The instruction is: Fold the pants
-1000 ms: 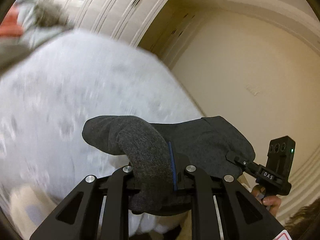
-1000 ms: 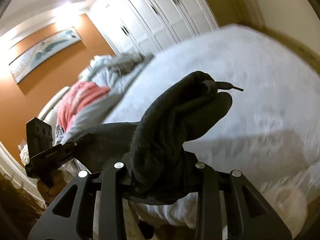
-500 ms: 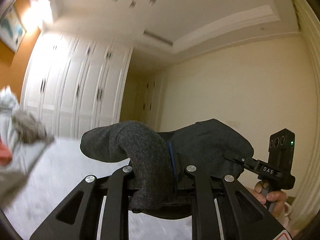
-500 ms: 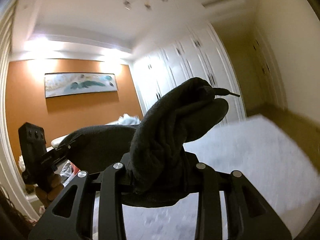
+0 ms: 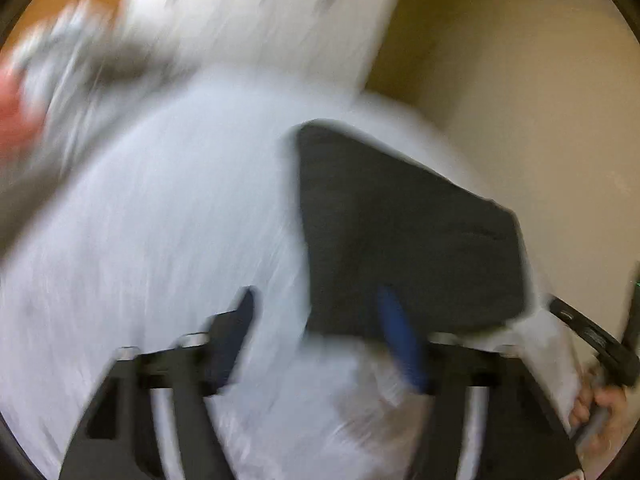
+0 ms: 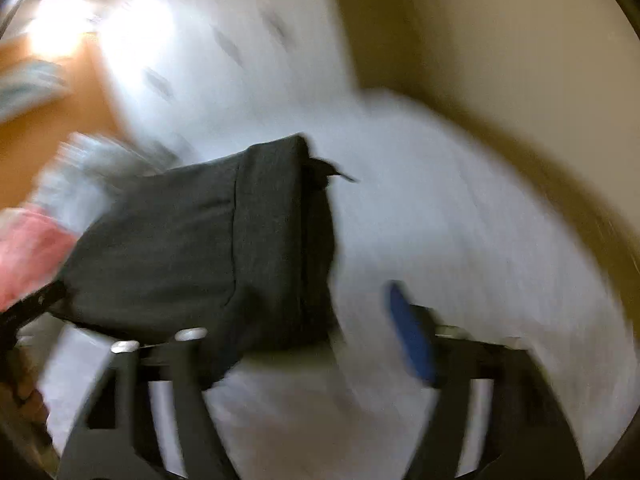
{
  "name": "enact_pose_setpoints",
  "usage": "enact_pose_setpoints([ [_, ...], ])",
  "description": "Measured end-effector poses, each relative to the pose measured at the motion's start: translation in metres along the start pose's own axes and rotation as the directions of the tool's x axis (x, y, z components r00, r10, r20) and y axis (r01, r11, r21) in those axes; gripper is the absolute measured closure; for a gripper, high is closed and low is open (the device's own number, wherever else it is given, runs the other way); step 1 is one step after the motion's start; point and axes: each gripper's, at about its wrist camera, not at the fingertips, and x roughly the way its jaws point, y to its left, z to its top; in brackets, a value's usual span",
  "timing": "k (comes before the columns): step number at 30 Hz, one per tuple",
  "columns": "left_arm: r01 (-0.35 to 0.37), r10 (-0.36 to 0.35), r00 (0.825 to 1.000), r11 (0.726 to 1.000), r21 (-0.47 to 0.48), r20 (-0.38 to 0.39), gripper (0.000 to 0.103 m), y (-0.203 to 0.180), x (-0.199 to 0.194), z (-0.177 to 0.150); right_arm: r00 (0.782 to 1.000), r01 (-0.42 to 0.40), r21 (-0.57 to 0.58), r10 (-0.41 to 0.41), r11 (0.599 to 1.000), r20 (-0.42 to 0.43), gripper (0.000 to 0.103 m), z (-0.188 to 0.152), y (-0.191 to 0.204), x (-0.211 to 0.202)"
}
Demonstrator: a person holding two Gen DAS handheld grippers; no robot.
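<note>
The dark grey pants lie as a flat folded bundle on the white bed cover; both views are blurred by motion. My left gripper is opening at the bundle's near left corner. That edge sits between its jaws, with the blue pad clear of the cloth. The pants reach the left jaw of my right gripper, which is opening too. Its blue pad is over bare cover. A drawstring tip sticks out at the far corner.
A heap of red and grey clothes lies at the left end of the bed and shows pink in the right wrist view. White wardrobe doors and a beige wall stand behind. A hand grips the other tool.
Both grippers, shut on the bunched pants and tipped up to the ceiling half a second ago, have swung down to the bed and opened. The pants now lie flat on the cover.
</note>
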Motion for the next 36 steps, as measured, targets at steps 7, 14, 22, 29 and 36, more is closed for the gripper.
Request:
enact_pose_setpoints([
  [7, 0.041, -0.050, 0.998, 0.978, -0.203, -0.038, 0.052, 0.054, 0.034, -0.062, 0.993, -0.029, -0.021, 0.027, 0.999, -0.117, 0.030, -0.053, -0.012, 0.049],
  [14, 0.032, -0.031, 0.999, 0.995, -0.089, 0.011, 0.038, 0.017, 0.019, -0.070, 0.997, 0.028, 0.017, -0.027, 0.999, -0.071, 0.045, -0.037, -0.018, 0.052],
  [22, -0.068, 0.062, 0.996, 0.993, 0.093, 0.062, 0.038, -0.009, 0.034, -0.076, 0.989, 0.102, 0.012, -0.100, 0.995, -0.111, 0.042, -0.071, -0.011, 0.058],
  [29, -0.186, 0.153, 0.975, 0.959, 0.212, 0.164, 0.033, -0.027, 0.028, -0.089, 0.983, 0.181, -0.120, -0.181, 0.976, 0.011, 0.025, -0.088, 0.015, 0.044],
  [36, -0.212, 0.183, 0.970, 0.958, 0.192, 0.158, 0.033, -0.019, 0.029, -0.094, 0.979, 0.201, -0.163, -0.193, 0.966, 0.067, 0.015, -0.102, 0.024, 0.024],
])
